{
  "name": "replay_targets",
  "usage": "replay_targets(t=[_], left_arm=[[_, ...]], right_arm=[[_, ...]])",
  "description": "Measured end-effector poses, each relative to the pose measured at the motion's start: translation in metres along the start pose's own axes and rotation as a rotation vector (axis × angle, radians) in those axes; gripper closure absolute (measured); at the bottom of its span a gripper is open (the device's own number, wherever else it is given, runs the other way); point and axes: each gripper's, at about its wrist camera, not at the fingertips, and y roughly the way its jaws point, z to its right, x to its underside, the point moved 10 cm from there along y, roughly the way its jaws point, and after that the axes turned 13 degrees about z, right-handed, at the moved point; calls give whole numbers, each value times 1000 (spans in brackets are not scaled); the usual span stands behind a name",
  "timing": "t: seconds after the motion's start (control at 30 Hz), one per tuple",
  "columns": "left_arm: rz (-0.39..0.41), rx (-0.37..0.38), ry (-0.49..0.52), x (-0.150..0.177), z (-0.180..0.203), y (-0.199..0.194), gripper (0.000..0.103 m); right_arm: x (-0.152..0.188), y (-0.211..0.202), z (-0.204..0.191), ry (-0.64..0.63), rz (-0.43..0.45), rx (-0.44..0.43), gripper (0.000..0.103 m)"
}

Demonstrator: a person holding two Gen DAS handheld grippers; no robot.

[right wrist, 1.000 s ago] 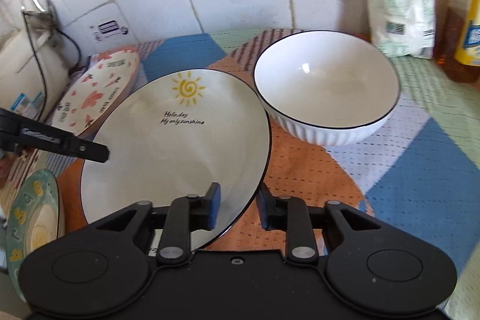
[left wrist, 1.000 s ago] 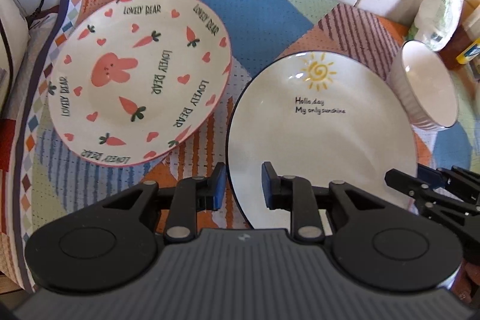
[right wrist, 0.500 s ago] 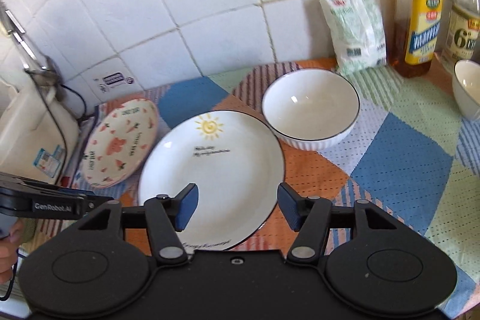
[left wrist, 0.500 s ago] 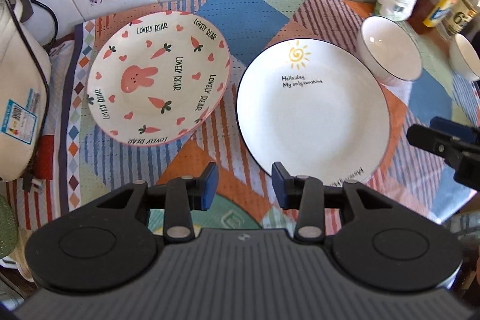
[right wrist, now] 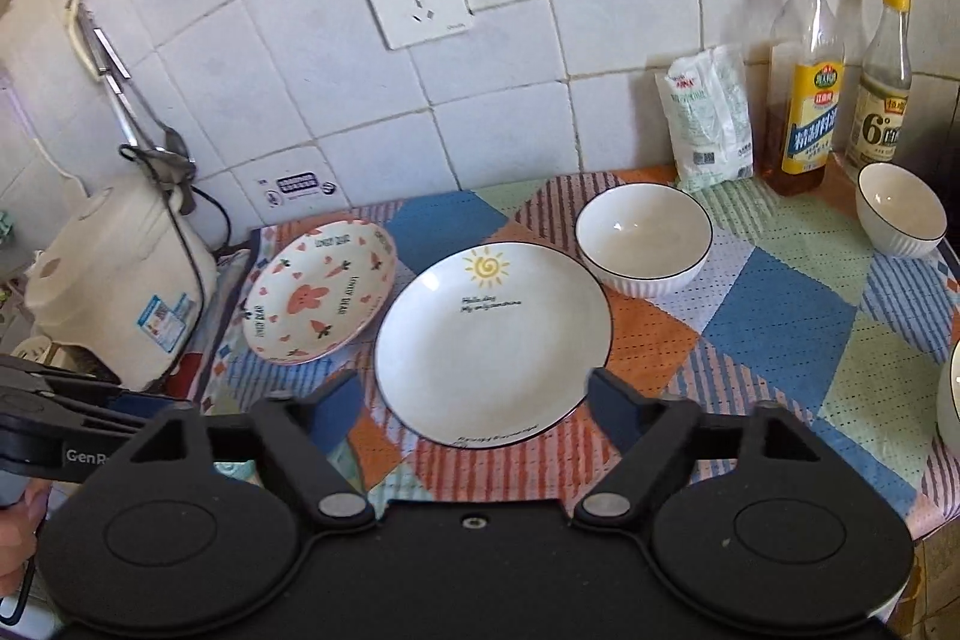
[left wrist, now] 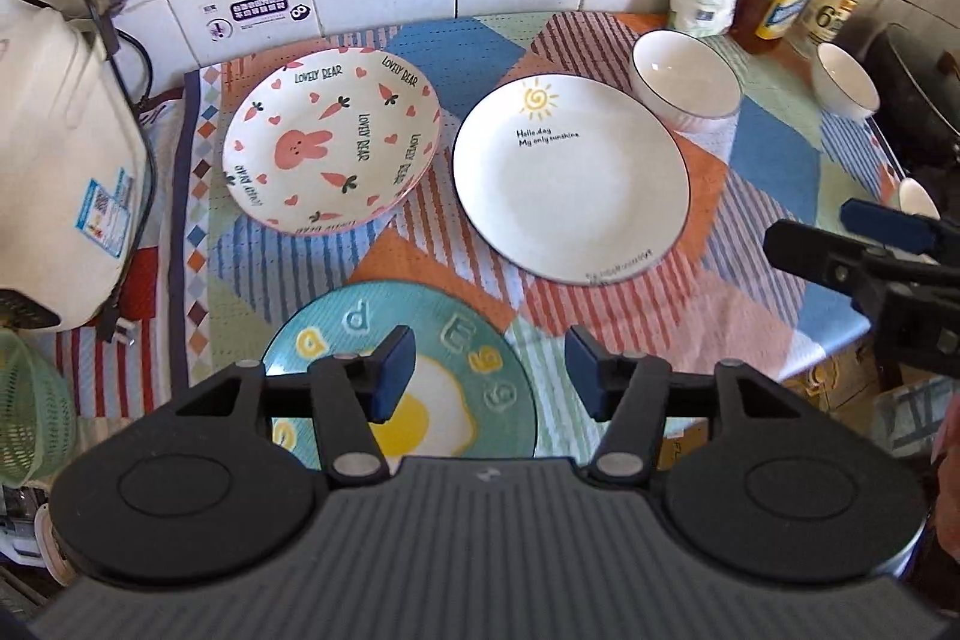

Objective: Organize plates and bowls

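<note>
Three plates and three bowls sit on a tabletop [right wrist: 780,334] covered with a patchwork cloth, against a white tiled wall. The rabbit plate [left wrist: 332,141], printed with carrots and hearts, lies at the back left; just beside it, to its right, lies the white sun plate [left wrist: 570,178], and the two do not overlap. The egg plate [left wrist: 468,340], teal with a fried egg in the middle, lies nearer the front edge, partly hidden behind the left hand-held gripper [left wrist: 489,373].

A white bowl [right wrist: 643,238] with a dark rim stands just behind the sun plate's right side. A second bowl [right wrist: 900,208] stands well apart at the far right, near two bottles [right wrist: 807,82] and a white packet [right wrist: 711,118] against the wall. The rim of a third bowl [left wrist: 918,199] shows at the right edge of the left wrist view, behind the right hand-held gripper [right wrist: 477,409].

Both grippers hang above the cloth with nothing between their blue pads: the jaws of each have just been opening, the right pair now standing wide, the left pair about half apart. A white rice cooker [right wrist: 114,280] stands at the left, and a green basket [left wrist: 30,400] below it.
</note>
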Motion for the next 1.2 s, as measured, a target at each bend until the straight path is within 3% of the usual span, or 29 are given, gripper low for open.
replay_targets(t=[0.33,0.5,0.6,0.8,1.0,1.2], left_arm=[[19,-31,36,41,-28,-36,33],[13,-40,7,65,-47,-42,27],[26,-74,-3,79,-60,-43,24],[37,-84,-51,102,-85,-36,24],[52,-90,-172,129,-117,-12,24],[56,-93,-247,151,-144,13,27]], right_arm=[[26,-43,-49,-197,56,-41,12],[52,-41,-71,-229,55,-82,11],[61,-41,-80,-259,112,-70,12],[79,-31,-97,-285,131,-98,12],[109,4,-86,-191,17,-51,12],[142,34,-87,-43,-87,-103,18]])
